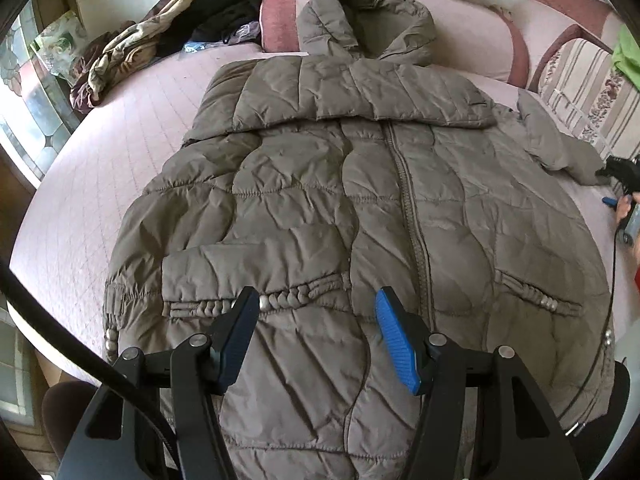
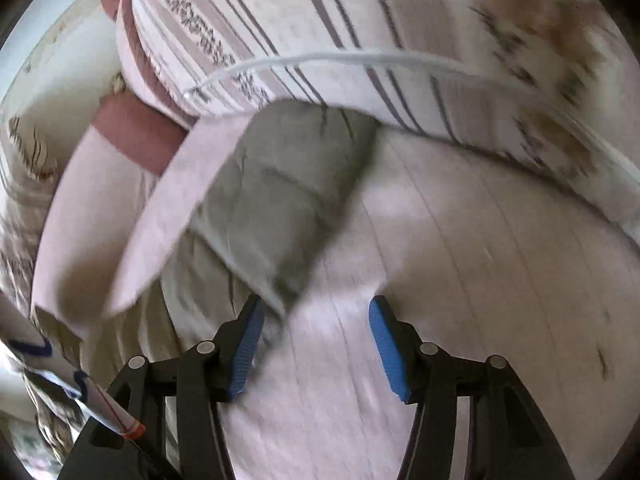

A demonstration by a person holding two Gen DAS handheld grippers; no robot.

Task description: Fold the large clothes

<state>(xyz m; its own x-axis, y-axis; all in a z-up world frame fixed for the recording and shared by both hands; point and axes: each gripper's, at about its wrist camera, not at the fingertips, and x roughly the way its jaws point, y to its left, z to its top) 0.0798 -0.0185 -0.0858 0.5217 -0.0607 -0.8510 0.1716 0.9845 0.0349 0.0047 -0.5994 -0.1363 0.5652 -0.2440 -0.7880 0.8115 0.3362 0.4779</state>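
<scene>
Quilted grey-brown puffer coat with a hood (image 1: 360,208) lies spread front-up on the pink quilted bed cover (image 1: 120,152), filling the middle of the left wrist view, hood towards the top of the frame and hem towards the bottom. Its zip runs down the centre right. One sleeve is folded across the coat's lower left part, its gathered cuff just above the left gripper (image 1: 316,308). The other sleeve (image 1: 556,148) stretches away at the right edge of the frame, its cuff close to the right gripper (image 1: 618,178), which shows there as a dark shape with part of a hand behind it.

The left gripper hovers over the lower front of the coat; its blue-padded fingers (image 1: 396,344) stand apart with nothing clamped between them.

In the blurred right wrist view, the right gripper (image 2: 316,320) has its fingers open too, with the sleeve's end (image 2: 280,200) lying just ahead of the left fingertip, not pinched. A striped floral pillow (image 2: 320,32) fills the top of that frame.
</scene>
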